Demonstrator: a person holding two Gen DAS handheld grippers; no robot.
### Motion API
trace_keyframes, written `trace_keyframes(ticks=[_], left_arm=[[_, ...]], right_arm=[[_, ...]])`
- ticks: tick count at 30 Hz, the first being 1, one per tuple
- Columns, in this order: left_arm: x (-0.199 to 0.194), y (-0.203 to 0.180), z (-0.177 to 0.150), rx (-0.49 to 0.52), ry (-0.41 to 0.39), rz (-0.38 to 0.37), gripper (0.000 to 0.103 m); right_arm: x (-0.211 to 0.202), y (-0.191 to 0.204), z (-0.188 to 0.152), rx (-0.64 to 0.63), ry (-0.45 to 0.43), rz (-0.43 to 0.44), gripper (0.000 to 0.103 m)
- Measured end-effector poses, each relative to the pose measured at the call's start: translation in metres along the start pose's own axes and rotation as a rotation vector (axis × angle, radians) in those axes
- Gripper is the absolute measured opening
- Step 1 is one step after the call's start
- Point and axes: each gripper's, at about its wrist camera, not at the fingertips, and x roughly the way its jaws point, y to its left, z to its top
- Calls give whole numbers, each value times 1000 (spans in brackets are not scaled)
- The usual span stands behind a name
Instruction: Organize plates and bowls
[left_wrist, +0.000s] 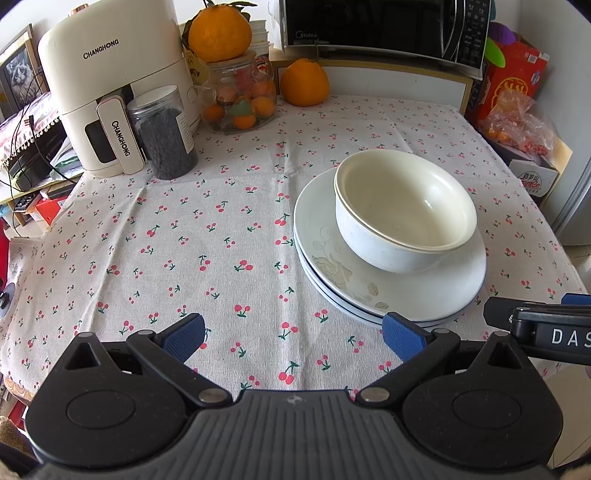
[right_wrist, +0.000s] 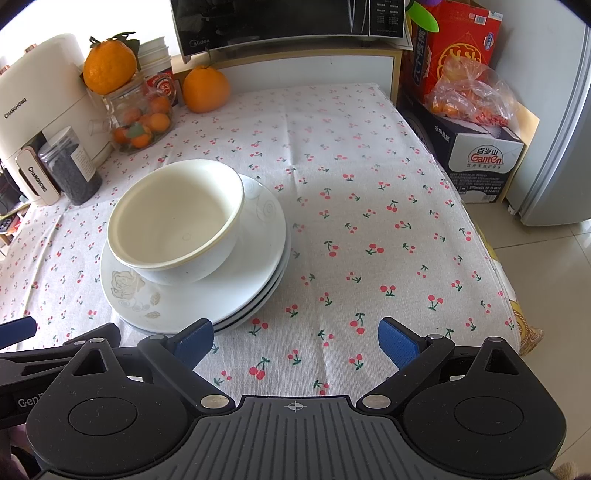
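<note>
Two nested white bowls (left_wrist: 404, 210) sit on a stack of white plates (left_wrist: 332, 273) on the cherry-print tablecloth. The stack also shows in the right wrist view, bowls (right_wrist: 177, 218) on plates (right_wrist: 207, 302). My left gripper (left_wrist: 293, 334) is open and empty, near the table's front edge, left of the plates. My right gripper (right_wrist: 295, 341) is open and empty, just right of the plates' front rim. The right gripper's body (left_wrist: 543, 328) shows at the right edge of the left wrist view.
At the back left stand a cream air fryer (left_wrist: 110, 88), a jar of dark grains (left_wrist: 166, 133) and a glass jar of small oranges (left_wrist: 242, 99). A large orange (left_wrist: 304, 83) and a microwave (left_wrist: 384, 26) are at the back. Boxes (right_wrist: 476, 147) stand off the table's right edge.
</note>
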Motion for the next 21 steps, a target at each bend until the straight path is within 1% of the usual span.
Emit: trace_keyframes(ticks=[14,21], left_arm=[[0,0,0,0,2,-1,102],[1,0,-5,-3,5,0,102]], right_arm=[[0,0,0,0,1,0,97],[0,0,0,0,1,1,97]])
